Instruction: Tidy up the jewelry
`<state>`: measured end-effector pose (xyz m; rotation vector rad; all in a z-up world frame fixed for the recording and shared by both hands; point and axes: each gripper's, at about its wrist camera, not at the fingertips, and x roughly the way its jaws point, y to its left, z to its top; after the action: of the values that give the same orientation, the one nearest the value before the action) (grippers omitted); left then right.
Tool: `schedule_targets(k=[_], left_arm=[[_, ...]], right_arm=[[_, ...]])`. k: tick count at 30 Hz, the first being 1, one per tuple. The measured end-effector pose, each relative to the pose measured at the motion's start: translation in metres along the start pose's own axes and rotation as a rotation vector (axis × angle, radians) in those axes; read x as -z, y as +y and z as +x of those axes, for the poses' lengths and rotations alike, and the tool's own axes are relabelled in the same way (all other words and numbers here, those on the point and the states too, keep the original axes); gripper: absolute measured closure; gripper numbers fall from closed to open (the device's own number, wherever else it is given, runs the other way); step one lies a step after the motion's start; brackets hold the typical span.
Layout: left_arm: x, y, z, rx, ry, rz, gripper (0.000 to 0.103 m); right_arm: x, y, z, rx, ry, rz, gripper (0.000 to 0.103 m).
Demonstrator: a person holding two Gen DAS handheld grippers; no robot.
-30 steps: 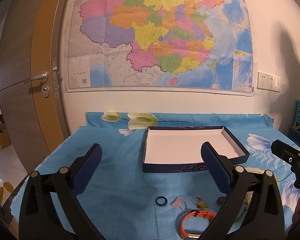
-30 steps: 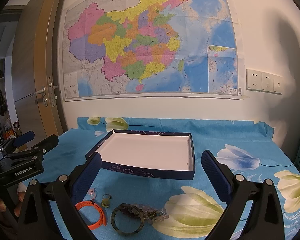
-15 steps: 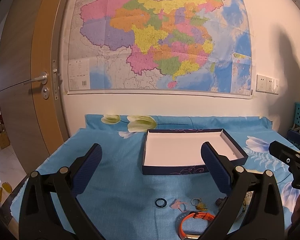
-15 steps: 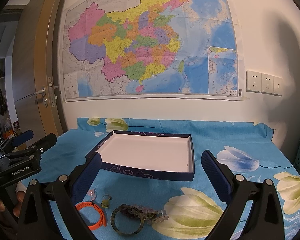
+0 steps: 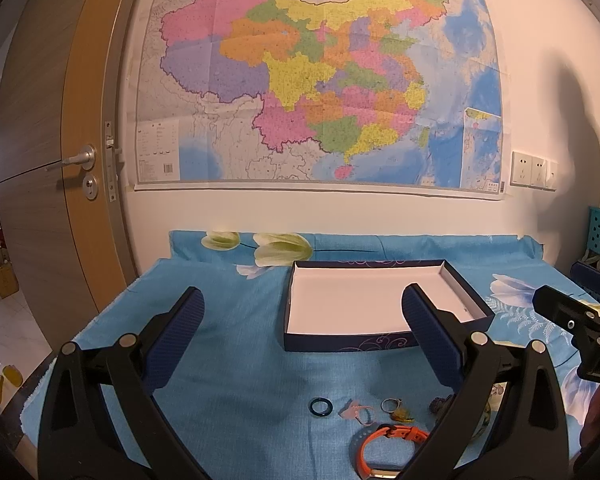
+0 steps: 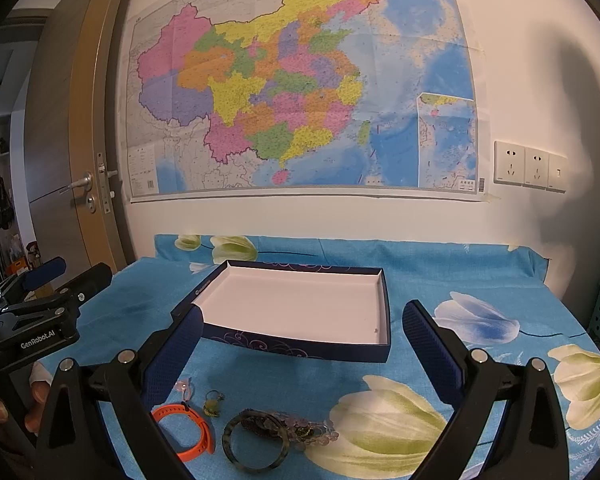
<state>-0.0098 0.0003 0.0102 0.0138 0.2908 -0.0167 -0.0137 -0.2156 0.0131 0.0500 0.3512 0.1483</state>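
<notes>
Several light, slippery pieces lie at the table's near edge; I'd pinch the stiff orange band's rim. Left gripper and right gripper gape apart, empty.

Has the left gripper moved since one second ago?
Yes. The left gripper has drawn back slightly: the box now sits higher in its view.

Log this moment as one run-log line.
left tool: open, holding nothing | right tool: open, holding nothing | box: nothing inside | orange band, bangle, rings: on cloth
</notes>
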Motion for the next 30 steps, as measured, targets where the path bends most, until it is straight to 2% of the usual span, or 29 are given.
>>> schedule_targets(k=[30], left_arm=[[-0.0028, -0.0045, -0.0016, 0.005, -0.001, 0.002, 0.006]], right_arm=[[0.0020, -0.0010, 0.0017, 0.001, 0.004, 0.002, 0.006]])
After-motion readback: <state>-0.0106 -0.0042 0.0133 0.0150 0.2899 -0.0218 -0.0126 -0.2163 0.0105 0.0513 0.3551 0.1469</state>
